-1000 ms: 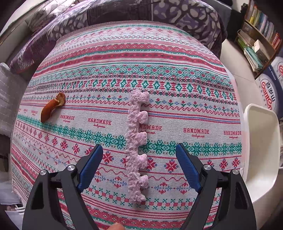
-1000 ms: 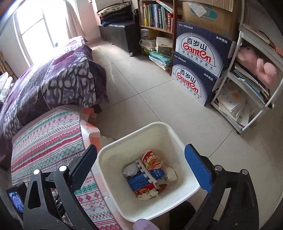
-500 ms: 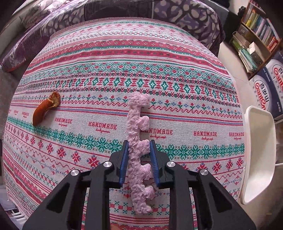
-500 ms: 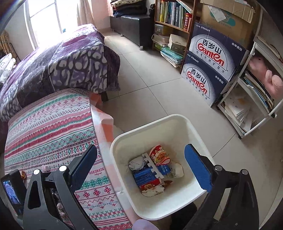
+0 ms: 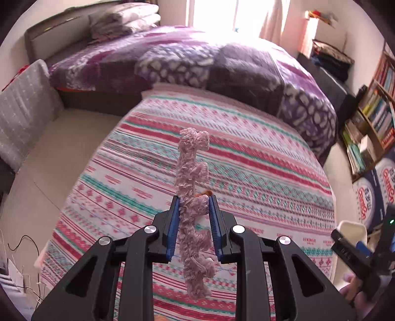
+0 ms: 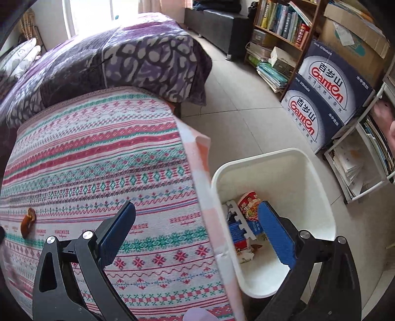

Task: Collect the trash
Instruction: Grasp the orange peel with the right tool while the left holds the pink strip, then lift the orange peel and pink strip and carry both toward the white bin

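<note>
My left gripper (image 5: pixel 193 205) is shut on a long pink foam strip with notched tabs (image 5: pixel 191 172), held upright above the patterned tablecloth (image 5: pixel 246 177). My right gripper (image 6: pixel 195 222) is open and empty, over the table's right edge beside the white trash bin (image 6: pixel 318 177), which holds wrappers and a foam piece. An orange peel (image 6: pixel 27 221) lies on the cloth at the left of the right wrist view. The bin's corner (image 5: pixel 350 229) shows at the far right of the left wrist view.
A bed with a purple blanket (image 5: pixel 222 61) lies behind the table. Bookshelves (image 6: pixel 279 22) and blue water cartons (image 6: pixel 328 98) stand on the tiled floor (image 6: pixel 246 111) to the right. A grey cushion (image 5: pixel 22 111) is at the left.
My left gripper closed on the pink foam strip and lifted it off the cloth, tilting up. My right gripper swung left, from over the bin to over the table's edge.
</note>
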The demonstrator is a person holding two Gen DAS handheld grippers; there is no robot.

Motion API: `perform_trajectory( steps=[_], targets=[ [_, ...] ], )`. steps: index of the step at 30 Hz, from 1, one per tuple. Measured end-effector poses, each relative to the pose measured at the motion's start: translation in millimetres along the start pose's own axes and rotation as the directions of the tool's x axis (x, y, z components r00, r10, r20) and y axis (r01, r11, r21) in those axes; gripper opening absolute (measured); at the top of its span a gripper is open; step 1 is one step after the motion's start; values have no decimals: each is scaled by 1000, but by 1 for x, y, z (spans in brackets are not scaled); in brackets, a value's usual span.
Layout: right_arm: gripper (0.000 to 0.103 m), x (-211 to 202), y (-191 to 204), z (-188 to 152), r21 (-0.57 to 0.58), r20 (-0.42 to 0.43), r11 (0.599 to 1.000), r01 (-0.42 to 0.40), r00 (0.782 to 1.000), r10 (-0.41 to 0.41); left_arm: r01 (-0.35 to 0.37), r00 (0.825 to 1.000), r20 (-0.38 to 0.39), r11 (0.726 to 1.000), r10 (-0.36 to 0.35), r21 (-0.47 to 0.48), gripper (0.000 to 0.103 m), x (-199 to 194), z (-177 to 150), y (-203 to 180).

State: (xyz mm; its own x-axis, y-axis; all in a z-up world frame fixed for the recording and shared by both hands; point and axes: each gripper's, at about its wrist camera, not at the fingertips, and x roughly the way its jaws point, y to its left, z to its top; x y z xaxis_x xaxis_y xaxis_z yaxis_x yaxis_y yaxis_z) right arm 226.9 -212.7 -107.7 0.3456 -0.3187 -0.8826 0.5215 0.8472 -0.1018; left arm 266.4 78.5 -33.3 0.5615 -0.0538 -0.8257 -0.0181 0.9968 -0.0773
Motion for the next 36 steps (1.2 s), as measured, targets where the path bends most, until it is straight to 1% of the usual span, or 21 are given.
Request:
perform_trajectory(
  steps=[1,2,3,4,5,6,7,8,9,10,13,15,19,20,22,25,26,27,28,29,36],
  targets=[
    [95,1,3,-1,-3,-3,1000,-3,1000,3,-4,1000,21,1000,4,-29,24,-7,6,12],
    [95,4,28,-8,-13,-24,999,-37,999,36,1,999,41,998,2,-63,24,-16,12,28],
    [95,5,34,-9,-11,-29,999,-47,998,47,8,999,54,996,-3,-92,24,-23,16,40],
    [95,6,58,-14,3,-44,996,-87,995,87,14,998,65,993,-7,-121,24,-29,21,52],
    [95,8,66,-16,7,-48,995,-102,994,102,22,997,77,988,-11,-152,24,-36,25,65],
    [95,8,88,-20,17,-61,990,-142,988,142,30,996,89,983,-14,-179,24,-43,27,77],
    [95,9,97,-22,19,-66,988,-156,985,156,35,995,101,979,-15,-202,24,-48,29,86],
    [95,8,121,-27,28,-80,981,-192,978,194,32,994,113,975,-8,-219,24,-53,31,94],
    [95,7,133,-29,33,-84,978,-206,975,208,25,992,125,973,4,-230,24,-57,33,100],
    [95,5,158,-34,45,-86,972,-230,969,233,21,991,137,971,12,-237,24,-61,34,104],
    [95,7,200,-41,81,-101,968,-238,964,245,44,987,161,963,-1,-265,24,-72,37,119],
    [94,10,214,-44,96,-109,968,-233,964,243,59,985,170,958,-11,-281,24,-77,39,127],
    [89,17,251,-49,57,-130,982,-178,974,184,63,983,184,957,-10,-285,24,-82,41,134],
    [85,17,258,-49,41,-136,985,-165,976,169,69,983,185,955,-15,-287,24,-82,42,134],
    [76,24,266,-51,29,-162,986,-162,973,165,81,983,183,951,-26,-297,24,-81,42,136],
    [61,20,266,-50,-6,-130,986,-166,978,164,87,984,177,946,-32,-313,24,-80,42,142],
    [45,19,260,-45,-22,-138,978,-207,970,202,89,984,175,943,-34,-320,24,-79,42,143],
    [23,19,257,-44,-20,-146,974,-226,964,220,91,984,173,942,-35,-324,24,-78,41,145],
    [19,19,254,-42,-19,-154,969,-247,958,242,91,984,172,941,-36,-327,24,-78,41,145],
    [19,15,243,-38,-23,-151,962,-271,952,265,90,985,172,941,-35,-327,24,-78,41,144],
    [18,-15,200,-14,-40,-70,950,-310,949,307,79,985,172,951,-28,-297,24,-75,42,129]
  ],
)
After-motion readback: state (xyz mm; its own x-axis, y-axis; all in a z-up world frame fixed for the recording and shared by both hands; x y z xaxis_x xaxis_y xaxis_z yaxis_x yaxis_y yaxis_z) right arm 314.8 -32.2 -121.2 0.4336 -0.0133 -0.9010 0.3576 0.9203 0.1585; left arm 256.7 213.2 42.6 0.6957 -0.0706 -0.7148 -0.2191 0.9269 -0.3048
